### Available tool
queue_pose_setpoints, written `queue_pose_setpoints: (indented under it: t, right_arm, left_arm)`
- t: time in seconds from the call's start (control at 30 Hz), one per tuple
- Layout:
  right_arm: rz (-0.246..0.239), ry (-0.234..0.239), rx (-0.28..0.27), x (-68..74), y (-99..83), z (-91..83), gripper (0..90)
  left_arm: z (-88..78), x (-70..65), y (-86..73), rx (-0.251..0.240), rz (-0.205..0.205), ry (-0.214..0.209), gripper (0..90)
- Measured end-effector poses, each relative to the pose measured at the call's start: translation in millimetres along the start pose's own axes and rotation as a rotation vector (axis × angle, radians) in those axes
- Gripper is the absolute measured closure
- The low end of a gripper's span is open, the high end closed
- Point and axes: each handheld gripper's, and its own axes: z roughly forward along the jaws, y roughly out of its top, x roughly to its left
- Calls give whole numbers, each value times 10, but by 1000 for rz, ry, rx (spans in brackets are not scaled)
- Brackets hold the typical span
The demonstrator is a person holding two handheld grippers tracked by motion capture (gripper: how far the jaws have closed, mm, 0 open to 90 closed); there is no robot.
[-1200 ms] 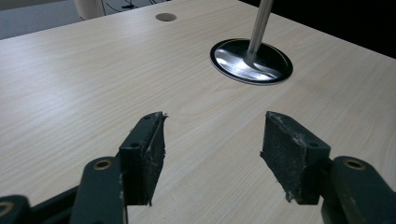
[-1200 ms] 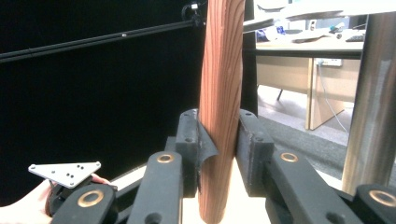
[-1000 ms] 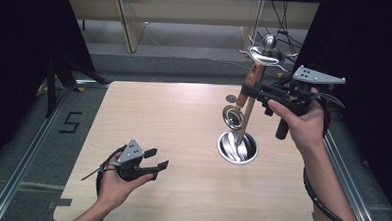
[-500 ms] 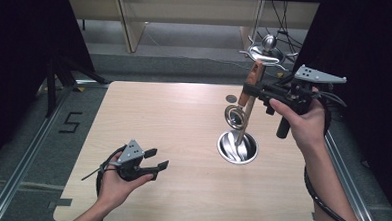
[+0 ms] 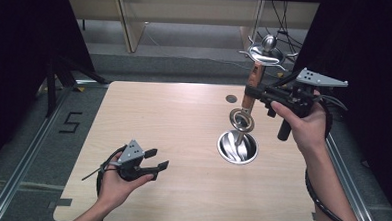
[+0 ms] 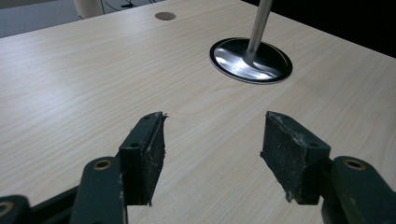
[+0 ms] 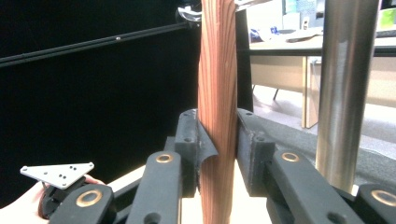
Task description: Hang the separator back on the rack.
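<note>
A utensil with a wooden handle [image 5: 254, 79] and a metal ring end [image 5: 242, 120] hangs upright beside a chrome stand's pole. The stand has a round base [image 5: 237, 147] on the table and hooks at its top [image 5: 266, 49]. My right gripper [image 5: 249, 95] is shut on the wooden handle [image 7: 217, 93], with the pads pressing on both sides; the chrome pole [image 7: 345, 93] stands just to the right of it. My left gripper [image 5: 159, 159] is held low over the table's near left, open and with nothing in it [image 6: 212, 140]. The stand's base [image 6: 251, 60] lies ahead of its jaws.
The light wooden table [image 5: 168, 119] has a small round grommet [image 5: 231, 98] behind the stand. Black curtains flank both sides, and metal rails run along the table's edges. Furniture legs stand on the floor beyond the far edge.
</note>
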Motion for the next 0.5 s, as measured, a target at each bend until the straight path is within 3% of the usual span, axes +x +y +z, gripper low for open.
queue_pose_setpoints:
  t: [0.13, 0.17, 0.5]
  right_arm:
    - [-5, -25, -10, 8, -26, -25, 695]
    - [-37, -56, -20, 9, -41, -48, 673]
    - [-69, -164, -19, 82, -186, -232, 539]
  left_arm:
    - [5, 5, -4, -8, -8, -7, 385]
    - [4, 6, -4, -8, -8, -7, 385]
    - [0, 10, -4, -8, -17, -4, 385]
